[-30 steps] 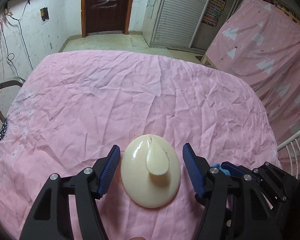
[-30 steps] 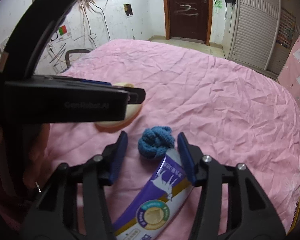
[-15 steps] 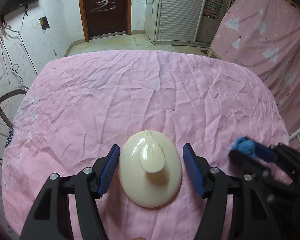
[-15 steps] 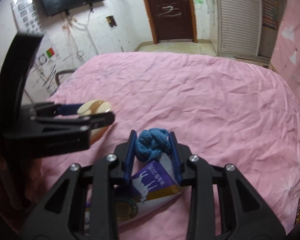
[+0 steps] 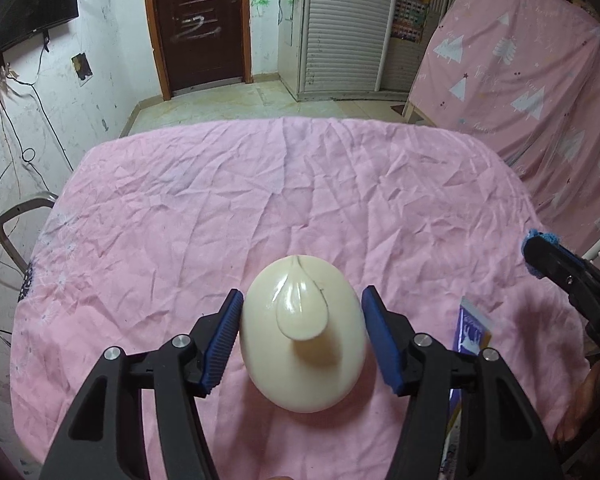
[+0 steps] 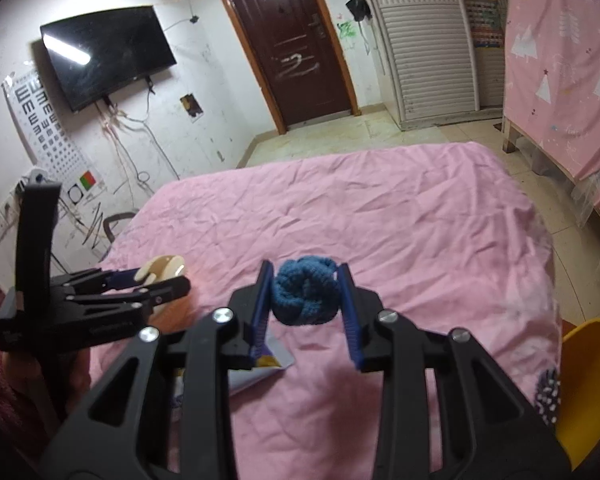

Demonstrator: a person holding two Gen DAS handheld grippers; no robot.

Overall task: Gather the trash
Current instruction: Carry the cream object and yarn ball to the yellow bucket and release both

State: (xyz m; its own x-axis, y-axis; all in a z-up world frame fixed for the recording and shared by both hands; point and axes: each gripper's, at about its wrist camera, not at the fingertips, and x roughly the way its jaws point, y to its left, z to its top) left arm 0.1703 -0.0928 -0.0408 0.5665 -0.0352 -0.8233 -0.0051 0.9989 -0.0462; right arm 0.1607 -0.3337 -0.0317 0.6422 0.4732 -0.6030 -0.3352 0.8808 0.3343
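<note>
Two tools: one on each side, both over a counter draped in a wrinkled pink cloth (image 5: 300,200).
Right tool (image 6: 305,304): closed on a dark blue knotted yarn ball (image 6: 303,295), pads pressed to its flanks at 9 and 3 o'clock; the ball hangs clear of the cloth, so I judge it a lifted piece of trash ready to carry off.
Left tool (image 5: 302,334): blue pads spread to either side of a cream oval plastic dish with a teardrop knob (image 5: 303,338); a thin gap shows on the right side, and on the left I cannot tell if the pad touches. The jaws are open, bracketing the dish, likely to steady it or prepare a grasp.
Purple and white printed carton (image 6: 266,364): lies flat on the cloth just under the right tool, toward 7 o'clock of the ball; in the left view it sits at 3 o'clock of the dish (image 5: 473,330). Probably the next trash item.
Yellow plastic bin (image 6: 588,392): at the counter's edge, 4 o'clock in the right view; its place off the near corner suggests it receives the trash.
Far end: bare cloth toward 12 o'clock, then a tiled floor and a dark brown door (image 5: 198,24).
</note>
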